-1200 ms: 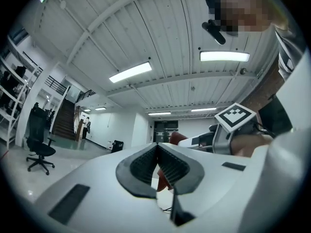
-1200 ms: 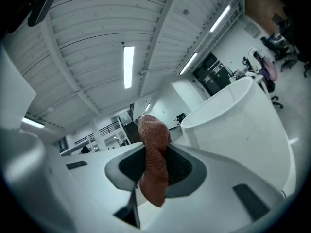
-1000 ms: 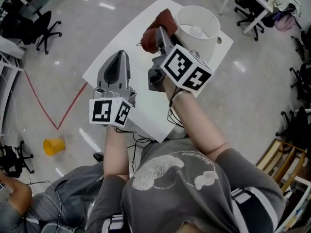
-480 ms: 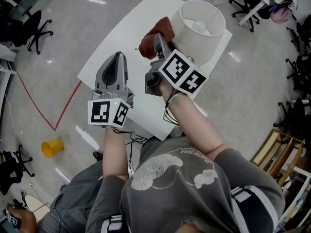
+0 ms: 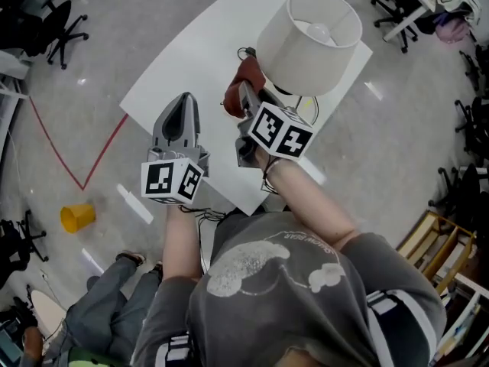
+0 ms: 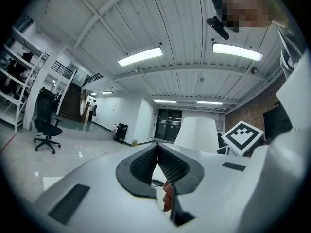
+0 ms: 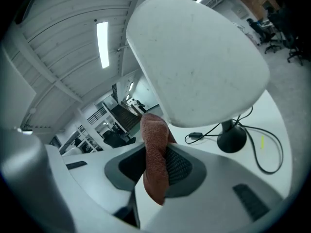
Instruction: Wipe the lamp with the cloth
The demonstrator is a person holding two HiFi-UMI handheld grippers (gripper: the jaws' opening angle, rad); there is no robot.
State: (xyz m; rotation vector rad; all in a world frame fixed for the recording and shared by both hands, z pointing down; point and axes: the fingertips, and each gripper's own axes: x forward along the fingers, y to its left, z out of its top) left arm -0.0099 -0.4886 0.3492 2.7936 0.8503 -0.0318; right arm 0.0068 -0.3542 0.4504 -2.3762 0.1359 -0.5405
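A lamp with a white drum shade (image 5: 309,40) stands at the far right of the white table (image 5: 191,60). Its black base (image 7: 232,139) and cord (image 7: 265,149) show in the right gripper view, under the shade (image 7: 194,62). My right gripper (image 5: 244,94) is shut on a rust-brown cloth (image 5: 243,81), just left of and below the shade's lower rim. The cloth (image 7: 155,164) hangs folded between the jaws. Whether it touches the shade I cannot tell. My left gripper (image 5: 179,121) hovers over the table's near left part, shut with nothing in it, its tips (image 6: 156,152) meeting.
On the floor to the left lie a yellow cup (image 5: 76,216) and a red tape line (image 5: 76,170). Office chairs (image 5: 53,29) stand at the far left. Another person's legs (image 5: 99,312) are at the lower left. A wooden rack (image 5: 451,281) is at the right.
My right gripper with the cloth has come down from beside the shade's upper left to below its lower left rim. The left gripper has hardly moved.
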